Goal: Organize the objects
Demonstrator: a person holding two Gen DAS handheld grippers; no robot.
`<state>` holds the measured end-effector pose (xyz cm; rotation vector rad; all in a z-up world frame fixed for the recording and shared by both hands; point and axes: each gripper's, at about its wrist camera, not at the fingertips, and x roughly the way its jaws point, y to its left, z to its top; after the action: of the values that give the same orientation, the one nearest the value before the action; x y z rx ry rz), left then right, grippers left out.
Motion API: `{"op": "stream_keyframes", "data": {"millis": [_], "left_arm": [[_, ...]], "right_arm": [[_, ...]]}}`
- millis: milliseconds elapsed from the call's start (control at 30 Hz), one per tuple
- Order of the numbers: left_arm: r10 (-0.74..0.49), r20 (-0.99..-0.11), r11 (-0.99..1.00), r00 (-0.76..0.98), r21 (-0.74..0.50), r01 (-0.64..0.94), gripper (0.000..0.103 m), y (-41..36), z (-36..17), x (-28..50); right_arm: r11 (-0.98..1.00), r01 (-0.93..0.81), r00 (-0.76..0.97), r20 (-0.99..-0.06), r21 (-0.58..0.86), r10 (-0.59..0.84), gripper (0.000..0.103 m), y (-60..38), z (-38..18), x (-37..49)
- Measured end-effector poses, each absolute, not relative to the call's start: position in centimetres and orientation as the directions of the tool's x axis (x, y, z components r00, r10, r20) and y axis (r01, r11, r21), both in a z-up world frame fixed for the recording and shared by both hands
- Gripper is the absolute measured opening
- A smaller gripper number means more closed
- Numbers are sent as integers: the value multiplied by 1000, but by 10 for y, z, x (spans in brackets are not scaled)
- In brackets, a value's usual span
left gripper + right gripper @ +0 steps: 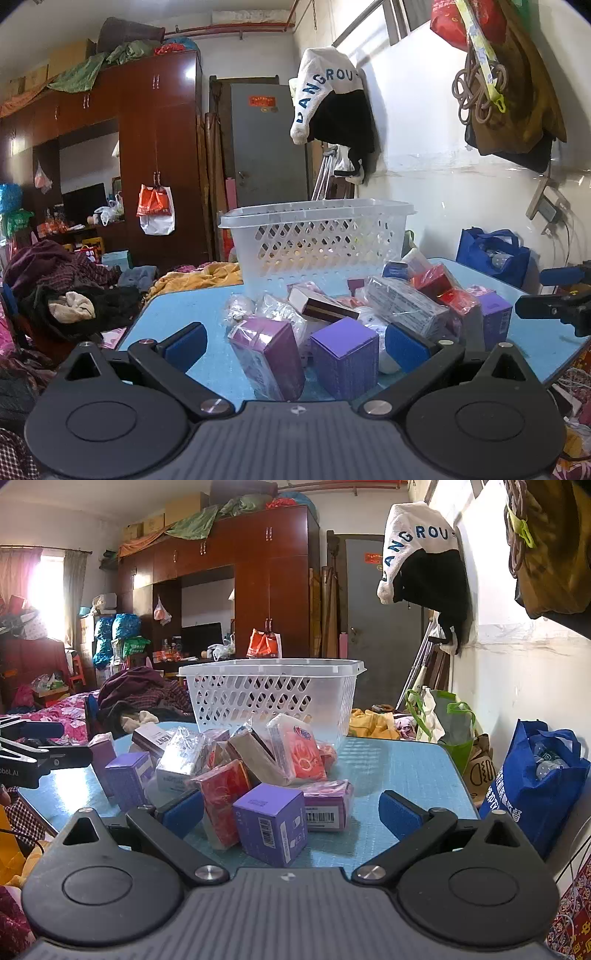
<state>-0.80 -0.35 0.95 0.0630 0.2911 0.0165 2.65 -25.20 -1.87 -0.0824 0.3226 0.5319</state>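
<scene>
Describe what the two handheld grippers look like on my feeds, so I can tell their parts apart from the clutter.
Both look alike. The left gripper and right gripper each have a ribbed grey body with two round black discs, black angled finger arms on silver pivot screws, and blue rectangular pads. In the right wrist view, the left gripper at the edge shows white lettering. No cables, sleeves or hands are visible.

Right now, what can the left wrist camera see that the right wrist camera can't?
Only the left wrist view shows the coiled rope on the wall and a red bag hanging above it.

Only the right wrist view shows the bright curtained window, the green bag on the floor and the orange-red packet standing in the pile.

Both show the white basket on the blue table, the purple boxes, the blue bag, and both open grippers: left gripper, right gripper.
</scene>
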Motion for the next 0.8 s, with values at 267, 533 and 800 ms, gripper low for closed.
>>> {"op": "stream_keyframes", "data": {"millis": [267,533,800], "left_arm": [[8,-282,999,959,33,2,103,1,10,-9],[4,-270,1000,963,15,0,103,3,10,-10],[-1,-270,1000,963,4,2,103,5,10,-9]], "right_arm": [[854,-520,808,-324,1,493,103,-250,-19,26],[848,-531,803,-322,-1,502,103,-250,-19,25],[840,-542,795,-317,13,517,103,-251,-20,26]]}}
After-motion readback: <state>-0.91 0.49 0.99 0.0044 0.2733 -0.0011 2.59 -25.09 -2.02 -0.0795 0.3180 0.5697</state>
